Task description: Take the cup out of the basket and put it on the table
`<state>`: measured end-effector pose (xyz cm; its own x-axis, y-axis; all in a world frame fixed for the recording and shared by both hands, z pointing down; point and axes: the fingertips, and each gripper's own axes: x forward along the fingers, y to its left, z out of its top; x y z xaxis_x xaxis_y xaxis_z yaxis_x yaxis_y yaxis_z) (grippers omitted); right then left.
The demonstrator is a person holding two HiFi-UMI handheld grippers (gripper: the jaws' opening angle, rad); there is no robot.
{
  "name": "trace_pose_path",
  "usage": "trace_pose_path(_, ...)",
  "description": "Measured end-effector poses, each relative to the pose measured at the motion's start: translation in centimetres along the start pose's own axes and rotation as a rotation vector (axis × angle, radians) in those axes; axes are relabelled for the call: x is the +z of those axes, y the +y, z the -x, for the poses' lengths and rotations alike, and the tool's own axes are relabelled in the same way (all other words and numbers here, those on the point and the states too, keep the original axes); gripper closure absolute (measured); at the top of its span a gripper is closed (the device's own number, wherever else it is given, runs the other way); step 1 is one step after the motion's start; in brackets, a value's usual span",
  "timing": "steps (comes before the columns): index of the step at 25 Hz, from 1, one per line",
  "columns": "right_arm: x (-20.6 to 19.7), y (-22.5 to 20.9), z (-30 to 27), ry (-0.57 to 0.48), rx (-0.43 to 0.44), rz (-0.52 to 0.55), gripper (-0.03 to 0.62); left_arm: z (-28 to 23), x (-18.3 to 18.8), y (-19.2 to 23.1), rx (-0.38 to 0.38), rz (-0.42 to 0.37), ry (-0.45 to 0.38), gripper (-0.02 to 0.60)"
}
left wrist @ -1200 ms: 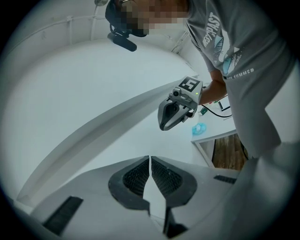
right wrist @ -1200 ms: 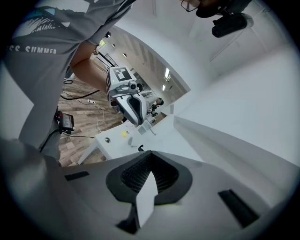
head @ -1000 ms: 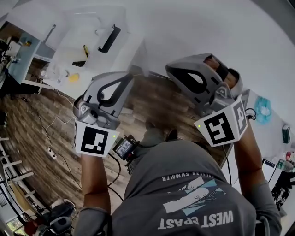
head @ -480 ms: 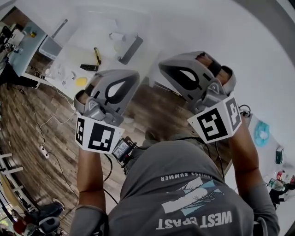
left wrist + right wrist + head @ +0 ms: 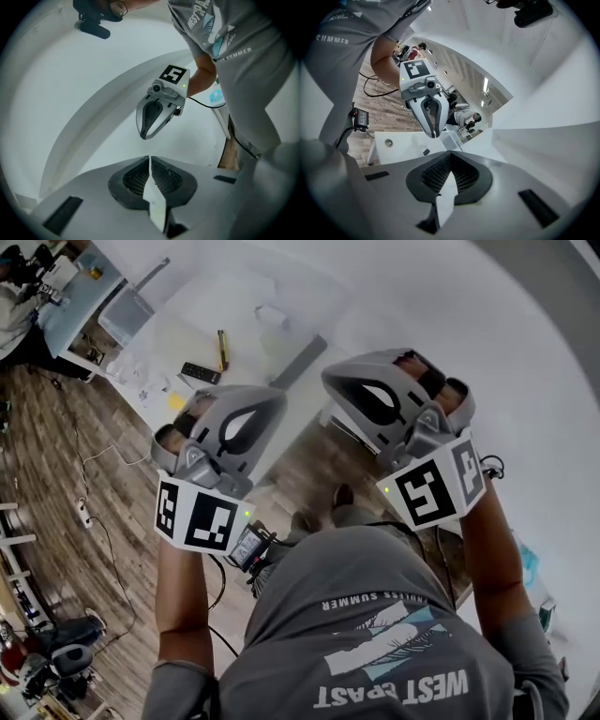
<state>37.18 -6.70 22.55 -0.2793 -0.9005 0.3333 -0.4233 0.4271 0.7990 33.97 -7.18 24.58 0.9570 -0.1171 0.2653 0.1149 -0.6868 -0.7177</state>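
Note:
I cannot make out a cup or a basket with certainty; a pale blurred shape (image 5: pixel 270 315) lies on the white table (image 5: pixel 246 381) far below. Both grippers are held up in the air in front of the person's chest, tips pointing away and toward each other. My left gripper (image 5: pixel 277 397) is shut with nothing between its jaws, its closed tips (image 5: pixel 150 160) meeting in its own view. Just to its right, my right gripper (image 5: pixel 328 381) is shut and empty as well, pads together (image 5: pixel 450 155). Each gripper view shows the other gripper (image 5: pixel 154 112) (image 5: pixel 425 108) hanging opposite.
On the white table lie a black remote (image 5: pixel 200 373), a yellow-and-black tool (image 5: pixel 221 350), a long grey bar (image 5: pixel 298 362) and a small yellow thing (image 5: pixel 176 401). A clear box (image 5: pixel 131 307) stands at its far left. Wooden floor (image 5: pixel 84 484) with cables lies below.
The head view has swung, so the table and its things slid down and right in the picture. Both grippers stay shut and keep their raised pose.

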Motion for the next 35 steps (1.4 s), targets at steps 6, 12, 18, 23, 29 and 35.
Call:
trace_pose_path(6,-3.2,-1.8,-4.2,-0.089,0.087,-0.004,0.586,-2.6,-3.0,1.8,0.062,0.055,0.115,0.557)
trace_pose_path(12,-5.0,-2.3,-9.7,-0.102,0.152,-0.007,0.586,-2.2,-6.3,3.0,0.119,0.108,0.180,0.557)
trace_pose_path(18,-6.6,-2.3,-16.5,-0.033,0.236,0.009,0.582,-0.6,-10.4,5.6,0.134,0.148,0.195,0.555)
trace_pose_path(23,-9.0,-0.9,-22.8,0.050,0.358,0.019,0.514,0.1,-12.9,6.3,0.120,0.204,0.205,0.555)
trace_pose_path(29,-16.8,3.6,-30.1,0.259,0.637,0.049,0.462,-0.3,-15.3,8.7,0.136,0.259,0.245,0.555)
trace_pose_path(35,-24.4,9.8,-35.8,0.440,0.874,0.108,0.445,-0.3,-17.5,10.4,0.198,0.356,0.289,0.554)
